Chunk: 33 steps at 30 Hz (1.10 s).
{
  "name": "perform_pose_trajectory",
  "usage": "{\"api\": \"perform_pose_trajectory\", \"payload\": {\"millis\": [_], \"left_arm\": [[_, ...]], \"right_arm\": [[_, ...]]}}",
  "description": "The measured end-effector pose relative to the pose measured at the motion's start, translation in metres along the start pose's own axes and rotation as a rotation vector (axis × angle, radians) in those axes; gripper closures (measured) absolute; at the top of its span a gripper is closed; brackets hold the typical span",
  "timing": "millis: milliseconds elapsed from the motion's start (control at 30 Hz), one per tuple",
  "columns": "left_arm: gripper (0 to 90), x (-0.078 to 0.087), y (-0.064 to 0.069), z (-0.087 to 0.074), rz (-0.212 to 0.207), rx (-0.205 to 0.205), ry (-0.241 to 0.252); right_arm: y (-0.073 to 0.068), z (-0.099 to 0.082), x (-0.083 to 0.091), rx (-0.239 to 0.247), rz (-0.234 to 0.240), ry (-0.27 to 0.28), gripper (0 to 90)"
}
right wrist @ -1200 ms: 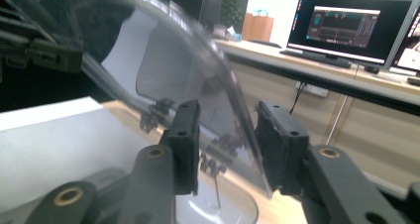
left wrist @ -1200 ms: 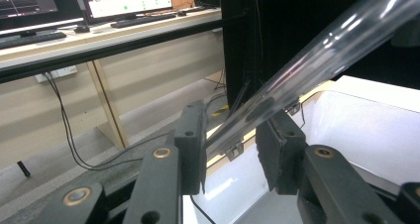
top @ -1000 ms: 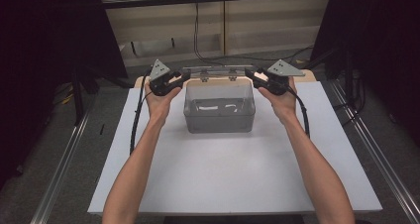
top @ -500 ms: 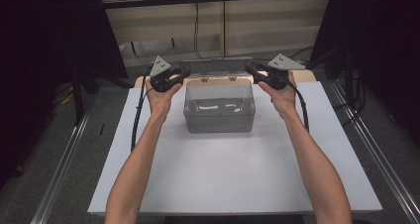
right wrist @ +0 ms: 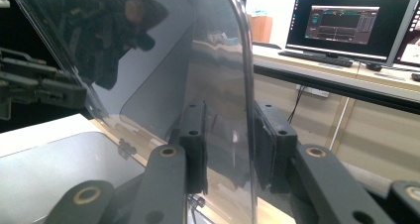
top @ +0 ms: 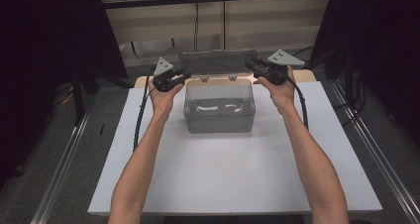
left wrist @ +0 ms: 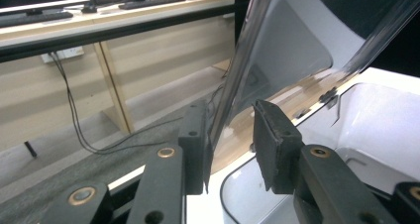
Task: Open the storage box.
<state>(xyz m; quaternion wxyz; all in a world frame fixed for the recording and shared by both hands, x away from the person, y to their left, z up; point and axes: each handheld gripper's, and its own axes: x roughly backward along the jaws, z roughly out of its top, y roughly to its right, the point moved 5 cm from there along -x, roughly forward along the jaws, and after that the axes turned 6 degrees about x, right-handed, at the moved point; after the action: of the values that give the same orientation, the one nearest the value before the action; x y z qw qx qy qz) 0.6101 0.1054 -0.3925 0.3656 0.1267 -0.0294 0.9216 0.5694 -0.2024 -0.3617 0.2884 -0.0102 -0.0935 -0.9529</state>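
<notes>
Box: the clear plastic box (top: 219, 106) sits at the far middle of my white worktop (top: 237, 174), between my hands.
Lid: the hinged lid (top: 218, 64) stands raised at the box's far edge.
Left gripper (top: 174, 78): my jaws straddle the lid's left edge; one pad touches, the other stands off.
Right gripper (top: 257, 69): my jaws have just been closing, with the lid's right edge between them and gaps showing.
</notes>
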Motion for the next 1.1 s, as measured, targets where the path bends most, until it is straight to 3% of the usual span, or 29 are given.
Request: {"api": "perform_pose_trajectory", "payload": {"millis": [333, 400, 500, 867, 1100], "left_arm": [[77.2, -0.002, -0.005, 0.002, 0.013, 0.0, -0.019], [77.5, -0.003, -0.006, 0.002, 0.013, -0.003, -0.019], [77.8, -0.004, -0.007, 0.002, 0.009, 0.034, -0.013], [78.8, -0.01, -0.012, 0.003, 0.006, 0.058, -0.007], [78.2, -0.011, -0.015, 0.002, -0.016, 0.068, -0.015]], "right_arm": [[0.003, -0.005, -0.004, -0.036, -0.02, -0.002, 66.1], [0.003, -0.008, -0.005, -0.038, -0.023, -0.005, 64.9], [0.003, -0.013, -0.008, -0.046, -0.017, -0.016, 64.9], [0.009, -0.034, -0.015, -0.109, -0.029, -0.044, 67.4], [0.009, -0.047, -0.023, -0.122, -0.027, -0.074, 68.5]]}}
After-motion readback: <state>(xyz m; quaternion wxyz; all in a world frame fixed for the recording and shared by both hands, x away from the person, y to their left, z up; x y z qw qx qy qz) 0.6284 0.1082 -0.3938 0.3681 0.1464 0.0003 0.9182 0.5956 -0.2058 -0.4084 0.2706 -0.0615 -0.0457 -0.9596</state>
